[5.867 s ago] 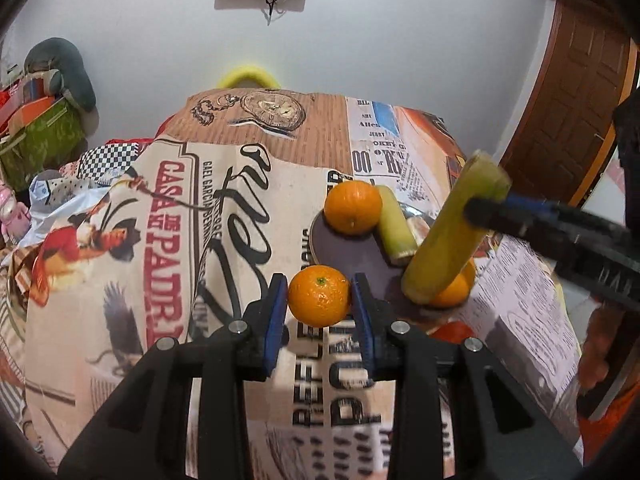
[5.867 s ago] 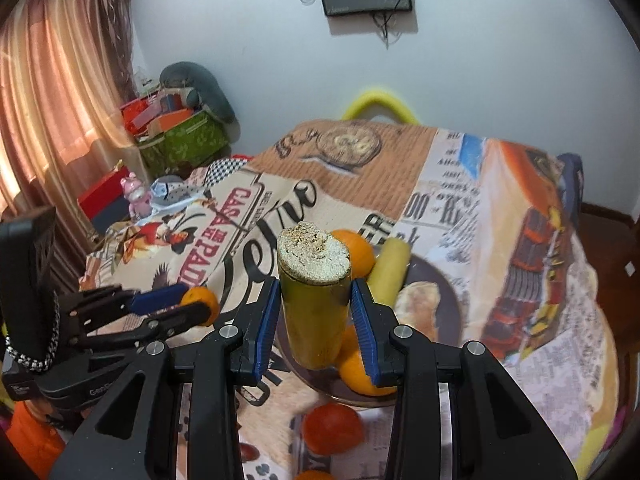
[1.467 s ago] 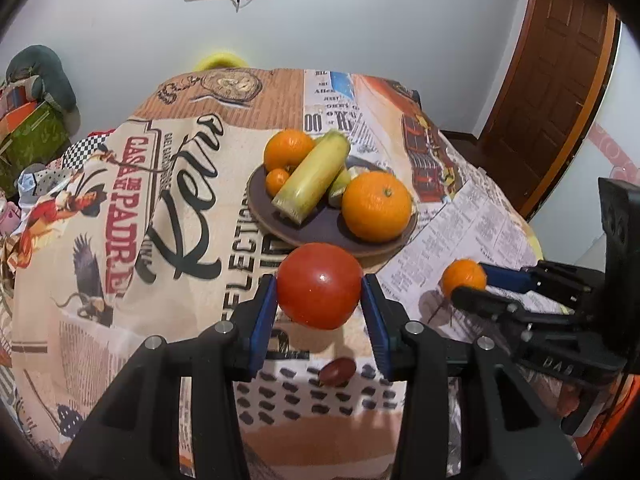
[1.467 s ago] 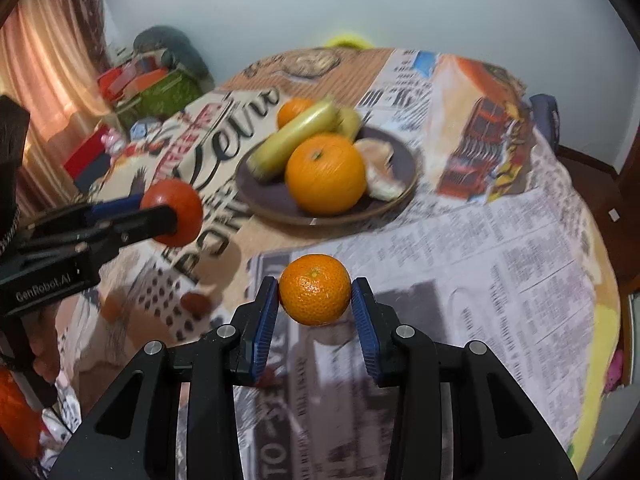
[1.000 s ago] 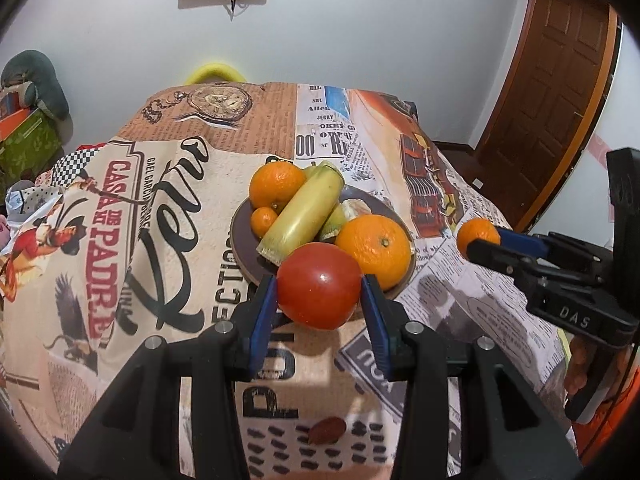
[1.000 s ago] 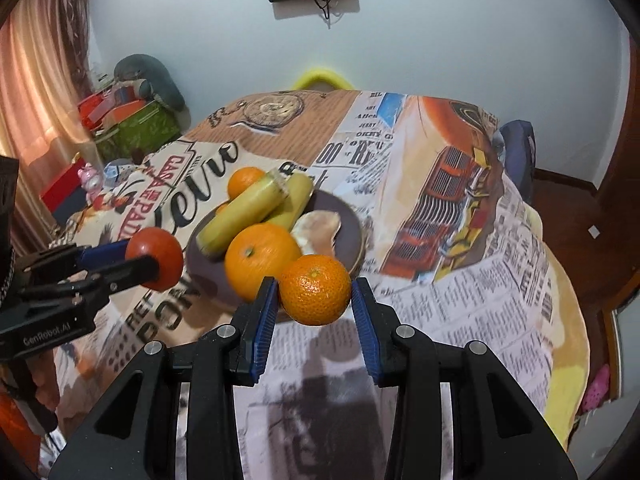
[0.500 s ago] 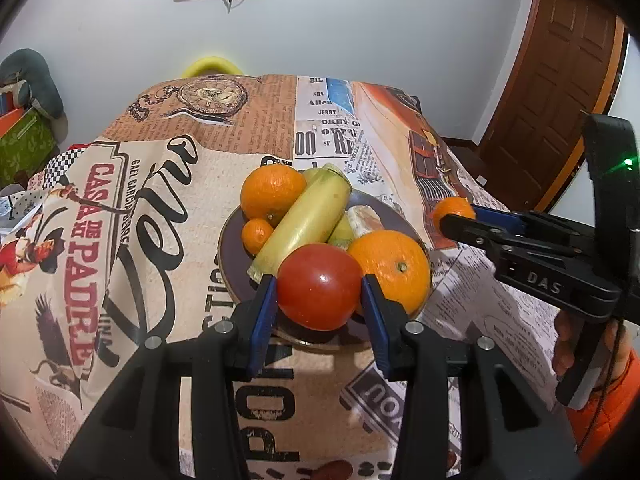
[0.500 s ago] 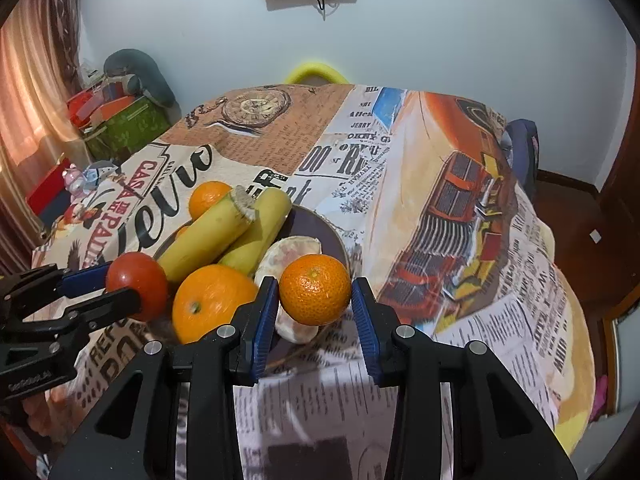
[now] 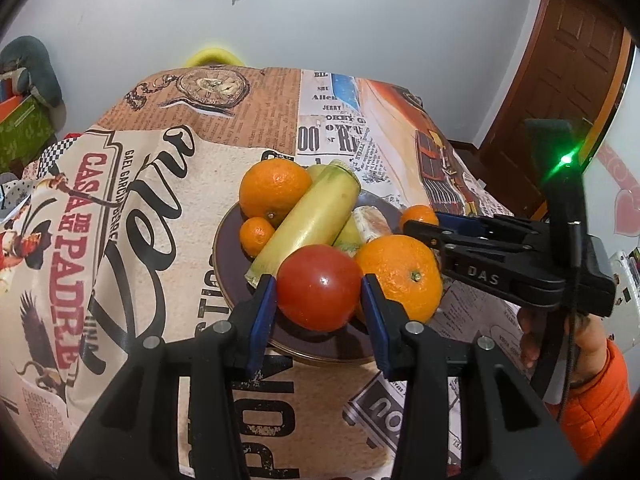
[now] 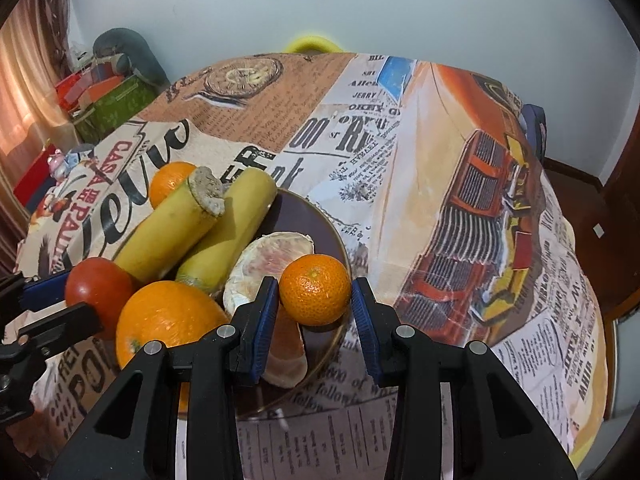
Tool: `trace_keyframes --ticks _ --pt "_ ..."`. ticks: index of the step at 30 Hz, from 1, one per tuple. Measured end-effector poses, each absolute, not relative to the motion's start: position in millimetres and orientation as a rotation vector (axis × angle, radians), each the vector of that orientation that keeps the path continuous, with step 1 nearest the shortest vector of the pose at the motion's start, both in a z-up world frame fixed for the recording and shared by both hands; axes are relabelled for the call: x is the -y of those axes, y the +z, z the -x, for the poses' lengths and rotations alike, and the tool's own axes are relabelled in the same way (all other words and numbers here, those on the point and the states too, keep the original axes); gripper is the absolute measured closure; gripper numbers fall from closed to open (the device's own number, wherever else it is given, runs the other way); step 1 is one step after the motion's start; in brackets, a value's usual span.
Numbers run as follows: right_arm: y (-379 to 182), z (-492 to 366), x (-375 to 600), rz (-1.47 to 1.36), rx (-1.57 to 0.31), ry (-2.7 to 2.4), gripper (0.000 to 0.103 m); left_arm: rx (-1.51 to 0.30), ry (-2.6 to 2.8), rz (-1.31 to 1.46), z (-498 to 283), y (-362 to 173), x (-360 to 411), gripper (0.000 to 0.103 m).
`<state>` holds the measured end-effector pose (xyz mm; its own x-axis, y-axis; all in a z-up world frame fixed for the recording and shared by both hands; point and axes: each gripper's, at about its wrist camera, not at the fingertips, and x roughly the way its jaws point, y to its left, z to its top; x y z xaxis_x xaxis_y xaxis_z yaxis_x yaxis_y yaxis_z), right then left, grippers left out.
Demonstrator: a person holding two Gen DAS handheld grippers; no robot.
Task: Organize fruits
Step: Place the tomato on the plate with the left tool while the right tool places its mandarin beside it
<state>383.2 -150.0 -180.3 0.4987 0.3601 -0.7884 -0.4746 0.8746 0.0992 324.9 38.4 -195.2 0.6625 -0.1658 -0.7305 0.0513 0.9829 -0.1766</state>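
My left gripper is shut on a red tomato and holds it over the near rim of the dark plate. My right gripper is shut on a small mandarin and holds it over the plate's right side. The plate holds a large orange, another orange, a tiny mandarin, two yellow-green cane pieces and a peeled fruit piece. In the left wrist view the right gripper comes in from the right.
The round table wears a printed newspaper-style cloth. A wooden door stands at the right. Boxes and a curtain are at the left. A yellow chair back shows behind the table.
Both grippers have moved in over the plate with their fruit. The tomato is now above the near rim and the mandarin above the right side.
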Motion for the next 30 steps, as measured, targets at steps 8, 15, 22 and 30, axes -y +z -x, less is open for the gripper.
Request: trace_keyframes --ticks 8,15,22,30 --pt "-183 -387 157 0.098 -0.952 0.526 0.066 -0.849 -0.119 0.139 -325 -198 -37 0.053" --pt "-173 -379 158 0.147 -0.915 0.499 0.058 -0.842 -0.104 0.124 -320 -193 -36 0.052" --pt "-145 -355 168 0.151 -0.854 0.485 0.058 -0.803 -0.083 0.113 -303 -171 -38 0.052" --pt "-96 -302 173 0.16 -0.732 0.49 0.058 -0.723 -0.058 0.085 -265 -128 -39 0.052"
